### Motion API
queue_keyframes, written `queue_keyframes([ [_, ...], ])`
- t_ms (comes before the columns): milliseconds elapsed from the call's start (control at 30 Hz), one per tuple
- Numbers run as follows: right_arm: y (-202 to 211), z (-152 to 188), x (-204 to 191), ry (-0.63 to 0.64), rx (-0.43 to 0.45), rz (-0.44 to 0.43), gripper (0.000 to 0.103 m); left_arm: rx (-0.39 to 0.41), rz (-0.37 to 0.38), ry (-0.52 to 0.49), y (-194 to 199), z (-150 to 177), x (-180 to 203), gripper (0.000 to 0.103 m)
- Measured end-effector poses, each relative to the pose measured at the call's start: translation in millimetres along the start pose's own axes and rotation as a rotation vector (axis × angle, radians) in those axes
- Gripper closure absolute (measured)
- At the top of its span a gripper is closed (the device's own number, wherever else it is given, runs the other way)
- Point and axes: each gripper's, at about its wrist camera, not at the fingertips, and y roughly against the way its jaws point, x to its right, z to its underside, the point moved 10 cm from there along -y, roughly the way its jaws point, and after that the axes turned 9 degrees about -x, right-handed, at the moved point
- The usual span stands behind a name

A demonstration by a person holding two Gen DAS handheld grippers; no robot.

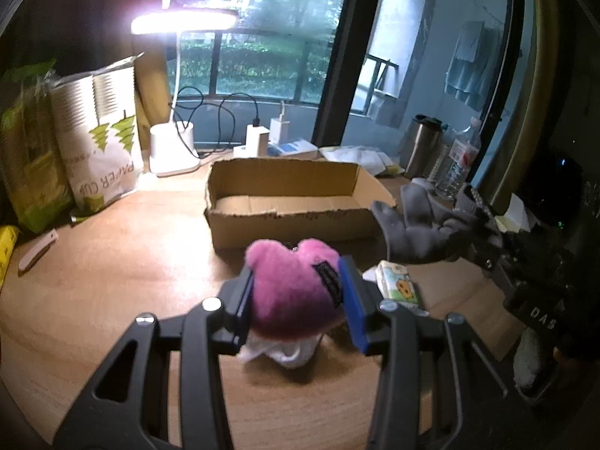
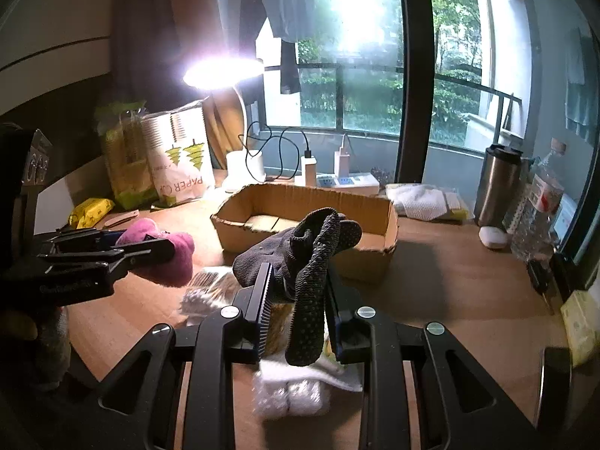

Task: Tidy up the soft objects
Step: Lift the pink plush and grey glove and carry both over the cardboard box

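Note:
My left gripper (image 1: 298, 296) is shut on a pink plush toy (image 1: 292, 288) and holds it above the wooden desk, in front of an open cardboard box (image 1: 285, 221). It also shows in the right wrist view (image 2: 161, 251), left of the box (image 2: 371, 258). My right gripper (image 2: 300, 300) is shut on dark grey grip socks (image 2: 311, 258), held in front of the box; the socks show in the left wrist view (image 1: 416, 225) at the box's right end. The box looks empty.
A tissue pack (image 1: 399, 285) and white soft items (image 2: 292, 390) lie on the desk below the grippers. A lit desk lamp (image 1: 176, 150), paper cup bags (image 1: 101, 142), chargers, a steel tumbler (image 2: 498, 183) and a water bottle (image 2: 536, 206) stand behind and right of the box.

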Motion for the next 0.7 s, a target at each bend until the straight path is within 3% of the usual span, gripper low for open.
queue_keyframes([
  [700,-31.5,-29.2,54.7,-0.033,0.032,-0.007,0.076,0.05,-0.033,-0.031,-39.0,-58.6,19.4,0.06],
])
